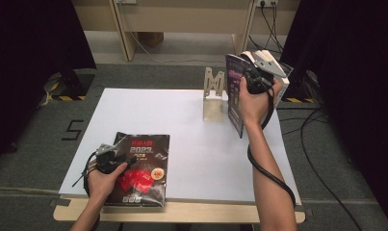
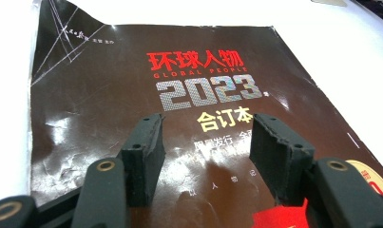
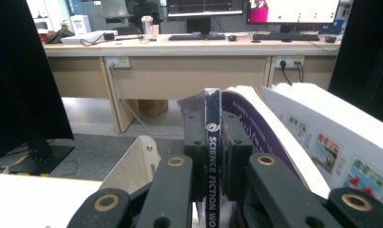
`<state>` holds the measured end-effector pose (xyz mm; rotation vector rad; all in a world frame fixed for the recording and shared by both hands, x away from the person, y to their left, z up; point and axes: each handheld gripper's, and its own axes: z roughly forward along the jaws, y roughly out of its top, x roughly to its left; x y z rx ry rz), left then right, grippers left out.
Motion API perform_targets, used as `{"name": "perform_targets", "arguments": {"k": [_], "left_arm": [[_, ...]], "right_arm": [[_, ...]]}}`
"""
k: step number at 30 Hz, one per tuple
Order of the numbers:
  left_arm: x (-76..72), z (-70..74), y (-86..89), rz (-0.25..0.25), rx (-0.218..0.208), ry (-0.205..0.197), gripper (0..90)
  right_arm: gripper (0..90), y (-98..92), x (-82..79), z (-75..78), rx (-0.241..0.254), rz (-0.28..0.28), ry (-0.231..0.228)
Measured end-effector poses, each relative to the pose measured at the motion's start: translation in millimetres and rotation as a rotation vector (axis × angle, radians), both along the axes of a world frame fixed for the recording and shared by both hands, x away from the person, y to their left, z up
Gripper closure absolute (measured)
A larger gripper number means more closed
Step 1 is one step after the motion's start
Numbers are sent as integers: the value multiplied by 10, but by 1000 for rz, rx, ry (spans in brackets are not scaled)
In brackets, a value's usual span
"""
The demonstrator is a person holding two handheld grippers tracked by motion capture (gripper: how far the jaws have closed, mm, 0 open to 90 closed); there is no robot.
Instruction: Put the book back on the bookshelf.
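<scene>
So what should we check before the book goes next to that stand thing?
1. Right hand-held gripper clamped on the purple book's spine: ok.
2. Book upright: ok, its spine stands vertical.
3. Metal bookend standing on the white table: ok.
4. Room beside the bookend: cannot tell, other books lean close on the far side.
5. Left hand-held gripper gripping the dark magazine: not ok, its jaws stand open over the cover.
6. Magazine lying flat near the front edge: ok.
</scene>
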<state>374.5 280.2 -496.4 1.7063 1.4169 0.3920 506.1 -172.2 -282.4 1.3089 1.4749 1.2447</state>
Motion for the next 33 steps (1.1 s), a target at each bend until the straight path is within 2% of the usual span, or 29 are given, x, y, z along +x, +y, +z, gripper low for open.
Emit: {"name": "perform_targets", "arguments": {"k": [8, 16, 26, 33], "left_arm": [[-6, 10, 4, 1, -3, -3, 444], [-9, 9, -11, 1, -1, -1, 445], [-10, 4, -19, -1, 0, 0, 445], [-13, 6, -22, -1, -1, 0, 444]], "right_arm": [[833, -125, -225, -54, 50, 6, 17], [822, -222, -405, -98, 50, 8, 43], [805, -314, -504, -111, 56, -2, 90], [792, -324, -520, -151, 39, -2, 122]]}}
